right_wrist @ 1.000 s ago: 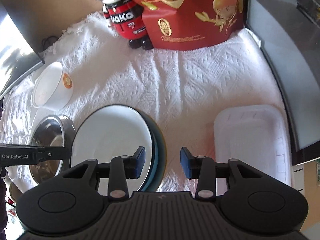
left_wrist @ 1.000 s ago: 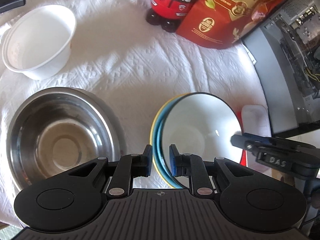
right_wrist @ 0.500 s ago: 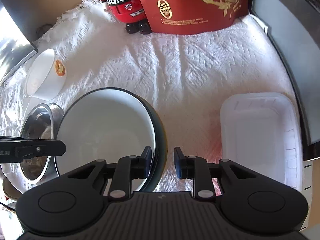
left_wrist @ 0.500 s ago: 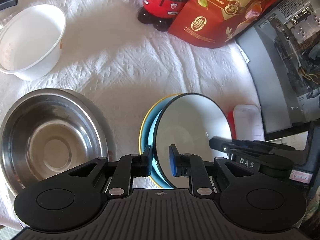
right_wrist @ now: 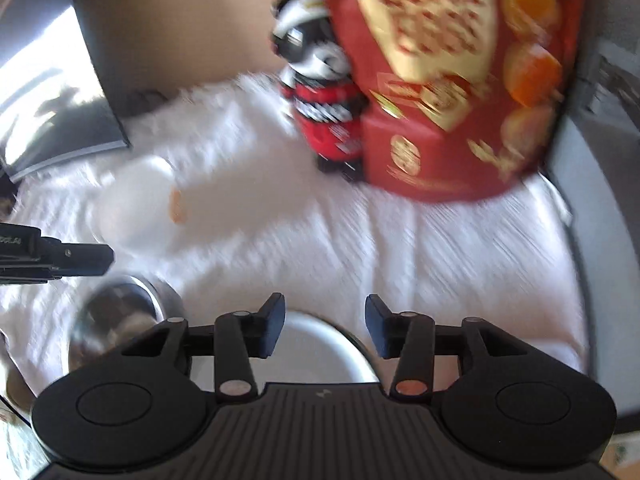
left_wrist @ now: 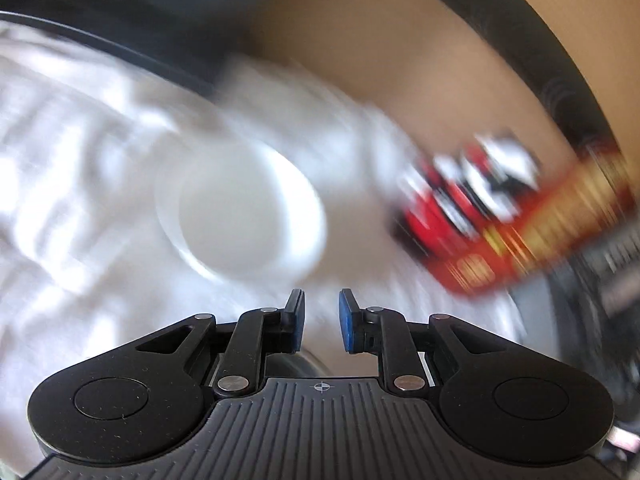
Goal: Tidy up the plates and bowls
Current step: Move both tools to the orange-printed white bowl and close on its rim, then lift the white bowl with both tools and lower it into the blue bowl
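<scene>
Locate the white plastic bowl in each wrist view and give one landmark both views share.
Left wrist: the white plastic bowl sits just left of centre, blurred, ahead of the left gripper.
Right wrist: it lies at middle left, showing an orange sticker, beyond the steel bowl.
Shared landmark: the red mascot figure beside the red bag.

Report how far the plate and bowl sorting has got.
Done, it seems: a white plate lies flat below the right gripper, whose fingers are opening with nothing between them. In hand: nothing; the left gripper is also empty, hanging over the white bowl. Left: the white bowl and the steel bowl sit apart on the cloth, not stacked.
</scene>
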